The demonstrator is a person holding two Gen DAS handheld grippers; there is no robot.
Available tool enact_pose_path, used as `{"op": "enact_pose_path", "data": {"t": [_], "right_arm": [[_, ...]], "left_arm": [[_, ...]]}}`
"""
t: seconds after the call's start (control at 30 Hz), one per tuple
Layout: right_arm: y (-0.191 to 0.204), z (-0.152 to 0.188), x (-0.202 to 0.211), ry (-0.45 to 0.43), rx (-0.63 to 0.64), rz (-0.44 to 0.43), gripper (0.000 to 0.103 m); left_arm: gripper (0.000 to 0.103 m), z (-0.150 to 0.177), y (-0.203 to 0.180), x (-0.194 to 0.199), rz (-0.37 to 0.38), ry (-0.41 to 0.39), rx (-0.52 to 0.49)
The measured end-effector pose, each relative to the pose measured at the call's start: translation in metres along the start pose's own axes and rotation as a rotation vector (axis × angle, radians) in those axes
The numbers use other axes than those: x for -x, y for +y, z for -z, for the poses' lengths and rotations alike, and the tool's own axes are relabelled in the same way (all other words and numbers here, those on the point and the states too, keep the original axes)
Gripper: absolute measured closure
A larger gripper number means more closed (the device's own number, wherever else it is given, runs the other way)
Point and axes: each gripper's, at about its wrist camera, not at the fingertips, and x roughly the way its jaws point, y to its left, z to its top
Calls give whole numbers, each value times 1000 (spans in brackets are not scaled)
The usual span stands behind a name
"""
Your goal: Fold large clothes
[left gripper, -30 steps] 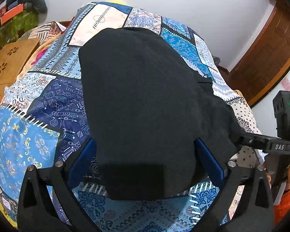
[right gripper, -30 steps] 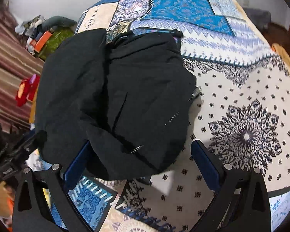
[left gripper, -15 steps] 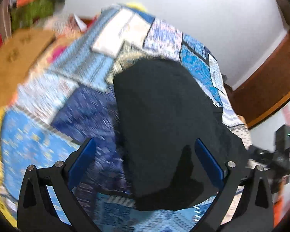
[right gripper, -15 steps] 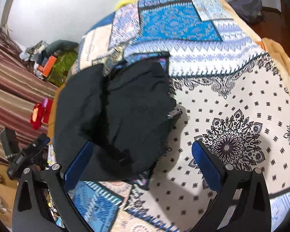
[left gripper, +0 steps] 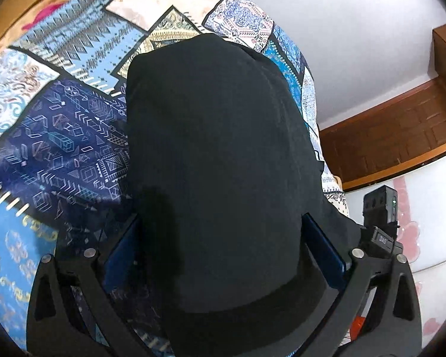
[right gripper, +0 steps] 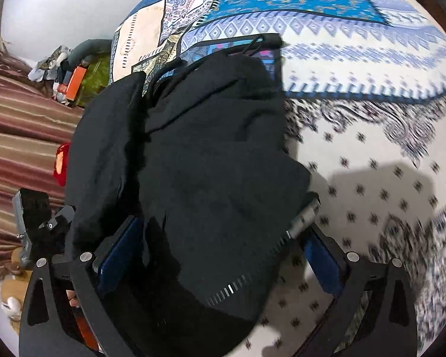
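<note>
While both tools reach low over bed, left gripper (left gripper: pixel 223 255) and right gripper (right gripper: pixel 220 253) stand spread wide, blue pads flanking near hem of black zip jacket (right gripper: pixel 199 163), nothing pinched. Matte, soft fabric lies bunched on patchwork bedspread (right gripper: pixel 356 68); metal zipper teeth (right gripper: pixel 232 288) glint.

You get even, fairly bright indoor light, a soft shadow on the bedspread (right gripper: pixel 380 184) in the right view, motion blur there, and fisheye-darkened corners.
</note>
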Motion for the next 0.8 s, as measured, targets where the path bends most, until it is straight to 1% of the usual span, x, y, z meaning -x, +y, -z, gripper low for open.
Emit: {"op": "enact_pose_path", "data": {"t": [0.07,0.13,0.2,0.23,0.27,0.3,0.33,0.37,0.4,0.47,0.5,0.57,0.63,0.73,0.8], "right_arm": [[3,-1,-2,-8,8,15,6],[6,1,-1,-11,21,16,15],[8,3,1,-5,23,-21,39],[9,3,0,-1,12,-40,43],[8,4,0,5,-3,-58,50],[8,4,1,7,-14,-69,55],[10,5,3,5,-14,-67,57],[13,3,4,2,-8,-63,65],[17,4,8,-7,0,-53,70],[26,3,18,-15,13,-53,77],[30,1,21,-16,16,-59,79],[40,-1,28,-19,34,-89,81],[53,-2,33,-34,64,-104,83],[89,-7,45,-84,146,-93,83],[114,-13,52,-126,190,-102,84]], "left_arm": [[0,-4,7,-3,30,16,28],[0,-3,12,-6,64,35,53],[0,-3,15,-8,80,41,71],[0,-1,14,-7,77,39,71],[1,0,12,-5,72,37,66],[3,1,6,-1,55,28,47],[8,2,0,2,40,23,27],[12,3,-8,6,21,17,-3],[15,4,-13,11,12,11,-24],[24,2,-22,22,11,0,-53],[26,1,-26,28,11,-6,-67],[30,-3,-40,50,19,-56,-124],[32,-10,-50,72,25,-101,-177],[34,-26,-67,108,5,-181,-258],[34,-39,-73,133,-3,-234,-297]]}}
